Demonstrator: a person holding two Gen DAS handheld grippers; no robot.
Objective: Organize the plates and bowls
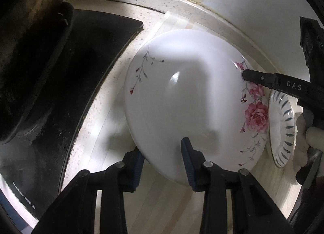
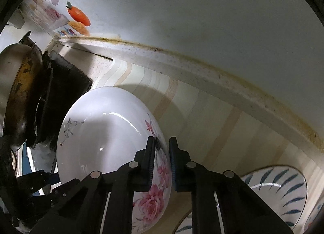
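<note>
The surface [image 2: 218,116], a pale counter with light wood-toned stripes, runs along a white wall [image 2: 192,11] and carries all the crockery in view. At its far left sits a black stove top [image 1: 97,37] with one worn, dark pan [image 2: 22,84] on it.

One large white plate [image 1: 182,96] lies on the surface just beside the stove top. It is glossy and shallow, with pink roses and thin grey sprigs along one side of its rim and a smaller grey sprig with tiny red buds on the opposite side. Nothing lies in it.

Two smaller white dishes with dark blue leaf strokes show in the right wrist view: one plate [image 2: 283,191] to the right of the floral plate, and the edge of a second dish [image 2: 184,227] low in the frame beneath it. In the left wrist view one such blue-stroked plate [image 1: 282,128] stands just beside the floral plate's rose side. The blue-stroked plate is empty where its inside can be seen.

The right gripper [image 2: 162,159] has its jaws clenched on the rose-painted rim, one finger inside the plate and one outside, pads pressing the edge. The left gripper [image 1: 162,157] sets its jaws astride the plain white rim on the near side, one finger over the plate's inner face and one outside; whether its pads actually press the rim I cannot tell. A gloved hand [image 1: 305,138] holds the right gripper.
</note>
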